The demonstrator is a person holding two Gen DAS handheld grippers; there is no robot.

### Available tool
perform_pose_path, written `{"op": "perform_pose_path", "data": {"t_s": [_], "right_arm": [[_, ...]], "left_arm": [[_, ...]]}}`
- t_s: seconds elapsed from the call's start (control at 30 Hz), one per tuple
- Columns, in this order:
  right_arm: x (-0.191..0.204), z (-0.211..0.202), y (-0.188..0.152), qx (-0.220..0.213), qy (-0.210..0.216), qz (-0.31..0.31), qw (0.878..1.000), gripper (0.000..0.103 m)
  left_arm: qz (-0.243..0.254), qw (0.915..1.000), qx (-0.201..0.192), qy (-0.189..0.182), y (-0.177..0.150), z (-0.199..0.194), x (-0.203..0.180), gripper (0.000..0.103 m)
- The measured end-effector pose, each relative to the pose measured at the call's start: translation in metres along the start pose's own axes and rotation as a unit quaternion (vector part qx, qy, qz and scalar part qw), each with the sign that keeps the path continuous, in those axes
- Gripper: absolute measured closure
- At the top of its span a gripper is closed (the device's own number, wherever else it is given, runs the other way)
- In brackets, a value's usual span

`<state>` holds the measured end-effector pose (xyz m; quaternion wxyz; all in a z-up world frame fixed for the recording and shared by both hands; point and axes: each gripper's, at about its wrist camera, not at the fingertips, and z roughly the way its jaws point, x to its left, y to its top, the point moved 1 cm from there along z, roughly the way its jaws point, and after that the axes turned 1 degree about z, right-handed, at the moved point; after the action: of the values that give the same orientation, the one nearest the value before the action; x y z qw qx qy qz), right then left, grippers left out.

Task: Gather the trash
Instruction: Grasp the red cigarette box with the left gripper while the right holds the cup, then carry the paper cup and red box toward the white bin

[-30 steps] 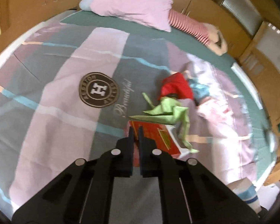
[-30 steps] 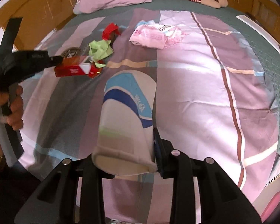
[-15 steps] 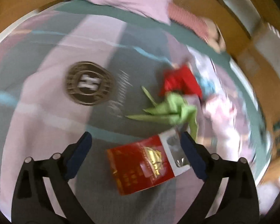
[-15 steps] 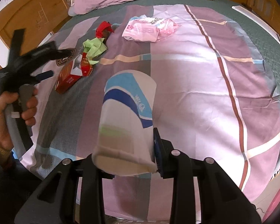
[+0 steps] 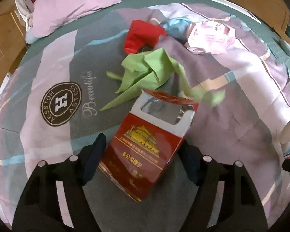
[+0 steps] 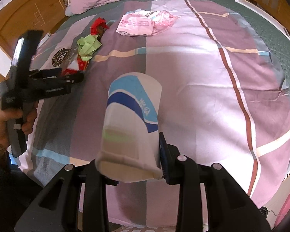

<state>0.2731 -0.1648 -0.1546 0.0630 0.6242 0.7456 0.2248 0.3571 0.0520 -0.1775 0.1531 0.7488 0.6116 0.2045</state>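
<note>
My left gripper (image 5: 143,154) has its two fingers spread wide on either side of a cigarette pack (image 5: 148,147), and I cannot tell whether either pad touches it. The pack is red with a gold building emblem and gold lettering on its face; its lid end, away from me, is torn open, showing a white collar and silvery foil inside. It lies on the bedspread (image 5: 48,145) between the fingers, tilted so the open end leans to my right.

Just beyond the pack I count one crumpled green paper (image 5: 147,71), touching the pack's far edge. Past that sits one red wrapper (image 5: 143,34), and ahead to the right one blue scrap (image 5: 176,27) beside one pink plastic package (image 5: 210,36).

My right gripper (image 6: 129,166) is clamped on one paper cup (image 6: 131,123), white with light and dark blue bands, its rim toward me and its base pointing forward. In that view the pack shows ahead to the left.

One purple pillow (image 5: 71,7) lies at the far end of the bed.
</note>
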Motion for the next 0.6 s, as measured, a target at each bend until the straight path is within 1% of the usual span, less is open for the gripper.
{"op": "perform_pose_path", "data": {"t_s": [0.03,0.13,0.17,0.2,0.27,0.3,0.33,0.4,0.47,0.53,0.6], "right_arm": [[-0.001,-0.002,0.000,-0.004,-0.001,0.003,1.000,0.070],[-0.002,-0.010,-0.002,-0.020,0.000,0.012,1.000,0.070],[-0.001,-0.016,-0.003,-0.029,0.001,0.014,0.999,0.071],[0.000,-0.020,-0.003,-0.035,0.002,0.014,0.999,0.071],[0.003,-0.029,-0.007,-0.047,0.005,0.013,0.999,0.071],[0.004,-0.032,-0.008,-0.051,0.006,0.012,0.999,0.071],[0.006,-0.036,-0.011,-0.055,0.007,0.011,0.998,0.071],[0.007,-0.042,-0.014,-0.060,0.009,0.012,0.998,0.071],[0.006,-0.050,-0.019,-0.064,0.015,0.017,0.998,0.071],[0.005,-0.055,-0.023,-0.068,0.019,0.022,0.997,0.071],[0.005,-0.063,-0.029,-0.074,0.021,0.024,0.997,0.071]], "left_arm": [[-0.007,1.0000,-0.003,-0.005,0.000,-0.003,0.001,0.038],[-0.030,0.9992,-0.018,-0.020,-0.002,-0.016,0.001,0.050],[-0.032,0.9990,-0.027,-0.016,-0.004,-0.022,-0.001,0.060],[-0.029,0.9989,-0.035,-0.009,-0.005,-0.028,-0.005,0.078],[-0.013,0.9987,-0.050,0.007,-0.008,-0.044,-0.012,0.080],[-0.008,0.9976,-0.067,0.011,-0.011,-0.054,-0.015,0.080],[-0.009,0.9969,-0.078,0.007,-0.013,-0.061,-0.016,0.080],[-0.029,0.9950,-0.094,-0.015,-0.016,-0.073,-0.013,0.081],[-0.063,0.9905,-0.114,-0.044,-0.022,-0.086,-0.006,0.081],[-0.094,0.9832,-0.137,-0.076,-0.030,-0.101,0.000,0.081],[-0.119,0.9756,-0.156,-0.099,-0.037,-0.113,0.006,0.081]]}}
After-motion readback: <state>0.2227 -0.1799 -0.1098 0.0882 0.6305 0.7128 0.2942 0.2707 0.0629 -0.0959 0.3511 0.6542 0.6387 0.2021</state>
